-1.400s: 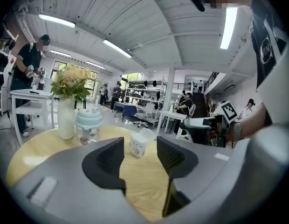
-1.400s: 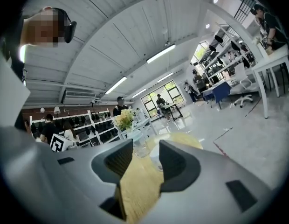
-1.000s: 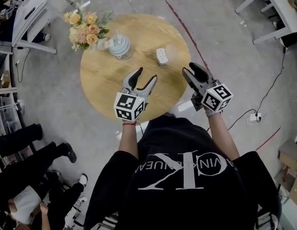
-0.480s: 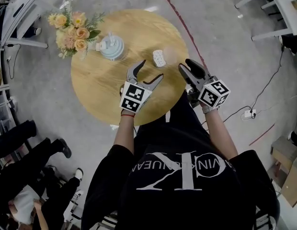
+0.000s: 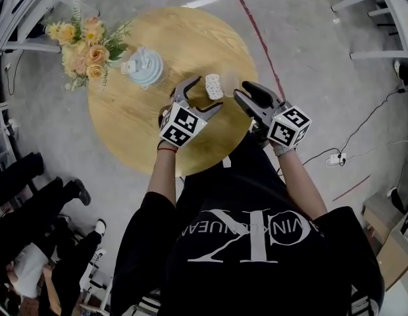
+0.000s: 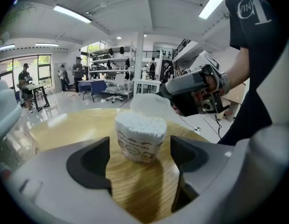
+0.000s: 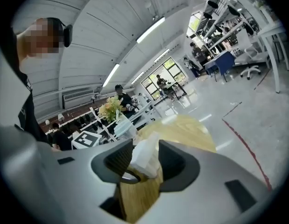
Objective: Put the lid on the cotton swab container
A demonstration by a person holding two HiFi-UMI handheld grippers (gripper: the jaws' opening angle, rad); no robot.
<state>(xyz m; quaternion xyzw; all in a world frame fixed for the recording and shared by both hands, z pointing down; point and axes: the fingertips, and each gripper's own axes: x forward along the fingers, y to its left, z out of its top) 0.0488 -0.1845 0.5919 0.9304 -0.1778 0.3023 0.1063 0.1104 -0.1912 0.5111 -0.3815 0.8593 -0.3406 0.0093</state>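
Round table (image 5: 138, 130) is shared: seen steeply from overhead, and low and close from opposed, facing gripper views.

- The left gripper (image 5: 206, 93) has pushed forward over the surface (image 5: 135, 127), off the near rim and right up to the container (image 5: 212, 86).
- Its jaws are opening, plainly wider than a second ago. The container, well ahead of them before, now sits at their mouth with the pads clear of it.
- The right gripper (image 5: 239, 93) has slid forward and inward too. Its tips were well short a second ago and are now just beside the lid (image 6: 151, 104).
- The gap between the two grippers has narrowed, closing in on the container from both sides.
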